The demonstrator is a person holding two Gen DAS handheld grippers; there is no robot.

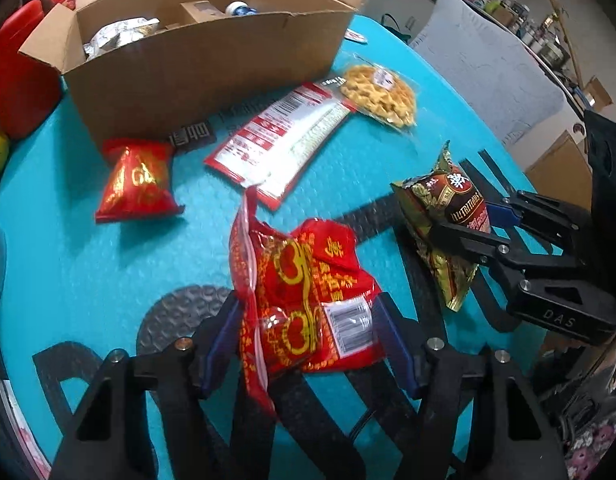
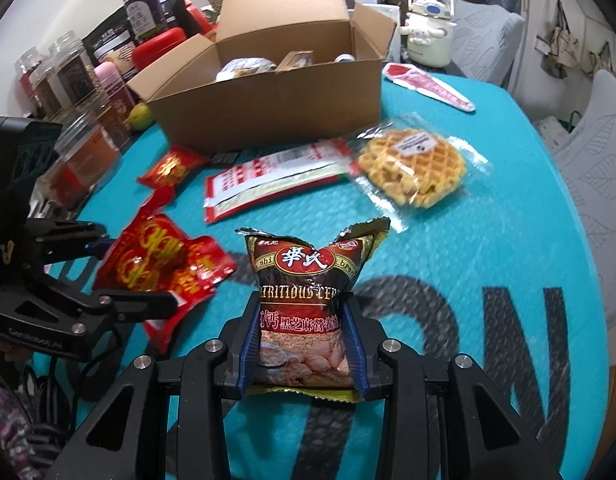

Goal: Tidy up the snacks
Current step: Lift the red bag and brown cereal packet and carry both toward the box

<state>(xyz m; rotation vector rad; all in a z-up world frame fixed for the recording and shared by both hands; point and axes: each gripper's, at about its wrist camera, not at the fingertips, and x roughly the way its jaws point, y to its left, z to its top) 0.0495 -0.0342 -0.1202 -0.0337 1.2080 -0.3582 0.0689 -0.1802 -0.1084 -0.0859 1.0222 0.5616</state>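
My left gripper (image 1: 308, 344) is shut on a red and gold snack bag (image 1: 304, 300), also seen in the right wrist view (image 2: 164, 264). My right gripper (image 2: 304, 344) is shut on a brown cereal packet (image 2: 308, 300), which also shows in the left wrist view (image 1: 448, 220). Both are held just above the teal table mat (image 2: 508, 220). An open cardboard box (image 2: 276, 96) with several items inside stands at the back. A small red packet (image 1: 138, 180), a flat red and white packet (image 1: 284, 136) and a wrapped waffle (image 2: 412, 168) lie in front of it.
Jars and bottles (image 2: 72, 80) line the left edge of the table. A green fruit (image 2: 142, 116) lies beside the box. A white kettle (image 2: 428, 28) and a red and white packet (image 2: 428, 86) are behind right. A red container (image 1: 16, 80) stands left of the box.
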